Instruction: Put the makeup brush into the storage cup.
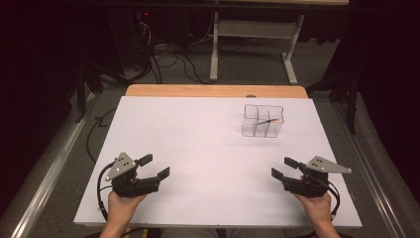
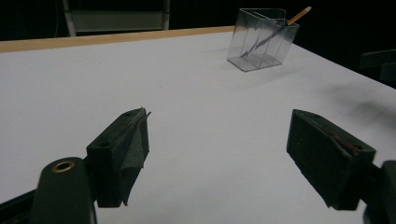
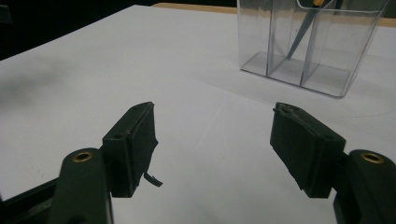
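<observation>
Clear organizer (image 1: 263,121) with one pencil (image 1: 268,121) stands far right on the tabletop (image 1: 198,148).
Both your left gripper (image 1: 153,166) and right gripper (image 1: 281,167) rest near you, fingers released and empty; approach the pencil's raised end from above without nudging the light organizer.

Wide bare desk (image 1: 198,148) lay ahead of my left hand-held gripper (image 1: 153,166) and right hand-held gripper (image 1: 284,167); nothing blocked either. The sole obstacle was the clear divided box (image 1: 263,120) far right, a pencil (image 1: 268,121) poking up from it.
</observation>
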Demonstrator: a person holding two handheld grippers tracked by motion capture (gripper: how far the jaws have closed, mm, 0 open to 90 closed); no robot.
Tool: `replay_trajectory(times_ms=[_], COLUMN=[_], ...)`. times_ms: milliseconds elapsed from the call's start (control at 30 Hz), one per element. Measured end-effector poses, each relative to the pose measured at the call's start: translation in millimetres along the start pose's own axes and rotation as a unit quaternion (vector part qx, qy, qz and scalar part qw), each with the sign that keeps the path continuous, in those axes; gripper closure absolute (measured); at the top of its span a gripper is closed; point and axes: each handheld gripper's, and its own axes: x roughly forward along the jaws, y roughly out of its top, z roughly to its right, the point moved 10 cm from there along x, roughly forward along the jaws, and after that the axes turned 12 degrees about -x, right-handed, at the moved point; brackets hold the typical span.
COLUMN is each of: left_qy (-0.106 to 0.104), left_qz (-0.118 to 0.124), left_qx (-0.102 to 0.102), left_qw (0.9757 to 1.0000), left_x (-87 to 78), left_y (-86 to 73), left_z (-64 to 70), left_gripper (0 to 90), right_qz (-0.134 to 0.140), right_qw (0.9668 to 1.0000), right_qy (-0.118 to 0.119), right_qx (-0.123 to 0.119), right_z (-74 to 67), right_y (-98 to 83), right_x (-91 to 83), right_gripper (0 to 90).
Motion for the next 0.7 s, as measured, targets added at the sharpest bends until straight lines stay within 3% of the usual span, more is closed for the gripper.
replay_trajectory(times_ms=[200, 700], left_qy=[-0.002, -0.003], left_qz=[0.001, -0.005], left_qx=[-0.001, 0.001], left_qw=[1.0000, 1.0000], left_x=[0.5, 1.0], left_y=[0.2, -1.0], left_z=[1.3, 1.8], left_gripper=[21.3, 21.4], right_qz=[0.001, 0.006], right_qw=[0.9999, 0.9999], right_qy=[-0.011, -0.014], right_qx=[-0.003, 0.001], right_z=[0.4, 2.7], right_y=[-0.9, -0.2], right_x=[0.7, 0.3], right_gripper=[30.3, 29.3])
